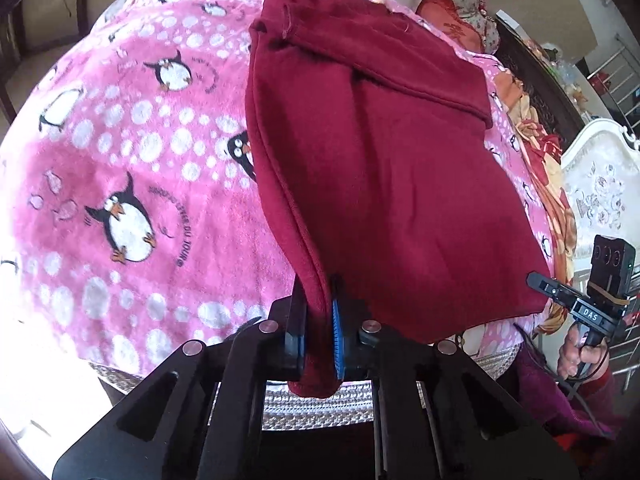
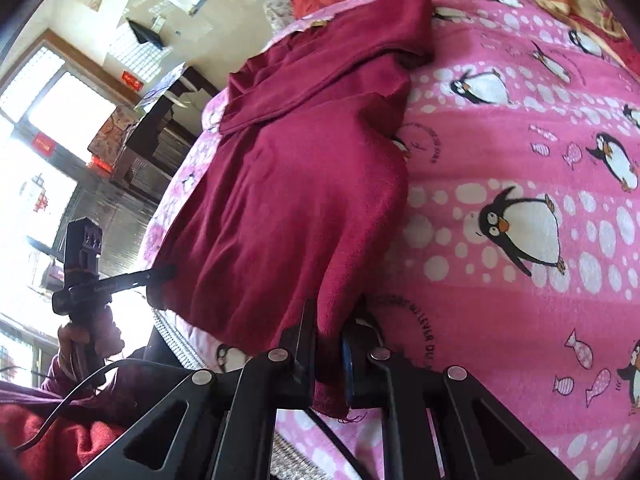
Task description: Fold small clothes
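With both sets of fingers clamped on the near hem corners of the maroon fleece garment (image 1: 392, 168) lying on the penguin blanket (image 1: 120, 140), I judge the lengthwise fold comes next: carry the hem evenly toward the far end.

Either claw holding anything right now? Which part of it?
Both. The left claw and right claw each pinch a near corner of the dark red garment, along its hem. The rest lies on the penguin blanket.

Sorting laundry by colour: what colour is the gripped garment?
Dark red garment, clearest in the left wrist view.
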Available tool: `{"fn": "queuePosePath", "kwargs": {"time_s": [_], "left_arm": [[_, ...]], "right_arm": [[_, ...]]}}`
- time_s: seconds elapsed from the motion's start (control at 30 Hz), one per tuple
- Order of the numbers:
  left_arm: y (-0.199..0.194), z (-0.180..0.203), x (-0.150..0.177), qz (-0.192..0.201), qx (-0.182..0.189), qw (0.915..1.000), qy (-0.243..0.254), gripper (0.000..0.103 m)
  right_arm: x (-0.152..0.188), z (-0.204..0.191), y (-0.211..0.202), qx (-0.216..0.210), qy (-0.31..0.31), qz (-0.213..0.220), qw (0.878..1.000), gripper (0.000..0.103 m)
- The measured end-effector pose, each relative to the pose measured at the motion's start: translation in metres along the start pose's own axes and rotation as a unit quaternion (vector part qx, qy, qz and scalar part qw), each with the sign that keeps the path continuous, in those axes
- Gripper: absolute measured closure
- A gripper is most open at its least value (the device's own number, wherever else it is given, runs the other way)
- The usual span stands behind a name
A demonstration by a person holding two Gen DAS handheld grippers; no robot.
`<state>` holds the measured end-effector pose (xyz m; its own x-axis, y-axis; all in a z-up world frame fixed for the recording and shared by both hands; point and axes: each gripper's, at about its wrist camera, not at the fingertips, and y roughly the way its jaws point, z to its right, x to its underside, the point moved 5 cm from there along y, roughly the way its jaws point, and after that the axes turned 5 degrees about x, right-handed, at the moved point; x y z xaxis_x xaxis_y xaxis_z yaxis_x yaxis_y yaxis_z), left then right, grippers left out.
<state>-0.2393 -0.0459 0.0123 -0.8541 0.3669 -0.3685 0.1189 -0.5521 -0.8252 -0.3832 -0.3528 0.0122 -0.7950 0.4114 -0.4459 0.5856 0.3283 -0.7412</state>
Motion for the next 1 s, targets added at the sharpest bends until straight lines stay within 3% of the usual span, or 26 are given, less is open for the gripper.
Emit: {"fn": "queuePosePath", "kwargs": {"time_s": [0.07,0.17,0.27,0.37,0.43,0.47,0.5,0.53,0.57,0.63,0.83,1.0], "left_arm": [[-0.013,-0.007,0.002,0.011,-0.010,0.9999,0.005,0.096],[-0.006,-0.028,0.012,-0.003,-0.018,0.9996,-0.022,0.096],[0.008,-0.039,0.023,-0.019,-0.019,0.9985,-0.048,0.096],[0.003,-0.036,0.022,-0.006,0.000,0.9986,-0.053,0.096],[-0.001,-0.034,0.019,-0.002,0.010,0.9987,-0.050,0.096],[-0.003,-0.034,0.017,0.002,0.013,0.9985,-0.053,0.095],[-0.003,-0.035,0.016,0.003,0.017,0.9982,-0.058,0.092],[-0.002,-0.037,0.015,0.002,0.019,0.9978,-0.063,0.079],[0.000,-0.038,0.013,0.001,0.018,0.9973,-0.070,0.059],[0.002,-0.040,0.012,0.008,0.019,0.9961,-0.086,0.045],[0.014,-0.041,0.011,0.002,0.005,0.9956,-0.094,0.045],[0.023,-0.032,0.009,-0.002,-0.037,0.9971,-0.067,0.043]], "right_arm": [[0.005,-0.016,-0.012,-0.010,-0.018,0.003,1.000,0.094],[0.016,-0.018,-0.008,-0.006,-0.024,-0.011,1.000,0.095],[0.025,-0.002,0.017,0.006,0.016,-0.041,0.999,0.095],[0.025,0.013,0.025,0.015,0.051,-0.042,0.998,0.095],[0.023,0.014,0.023,0.003,0.060,-0.043,0.997,0.089],[0.022,0.012,0.023,0.001,0.056,-0.043,0.997,0.079],[0.021,0.010,0.023,-0.005,0.052,-0.042,0.998,0.065],[0.021,0.008,0.023,-0.012,0.050,-0.039,0.998,0.060],[0.020,0.007,0.024,-0.013,0.048,-0.038,0.998,0.058],[0.021,0.004,0.029,-0.013,0.046,-0.043,0.998,0.057],[0.015,0.009,0.031,-0.032,0.061,-0.039,0.997,0.058],[0.012,0.009,0.033,-0.029,0.051,-0.038,0.998,0.061]]}}
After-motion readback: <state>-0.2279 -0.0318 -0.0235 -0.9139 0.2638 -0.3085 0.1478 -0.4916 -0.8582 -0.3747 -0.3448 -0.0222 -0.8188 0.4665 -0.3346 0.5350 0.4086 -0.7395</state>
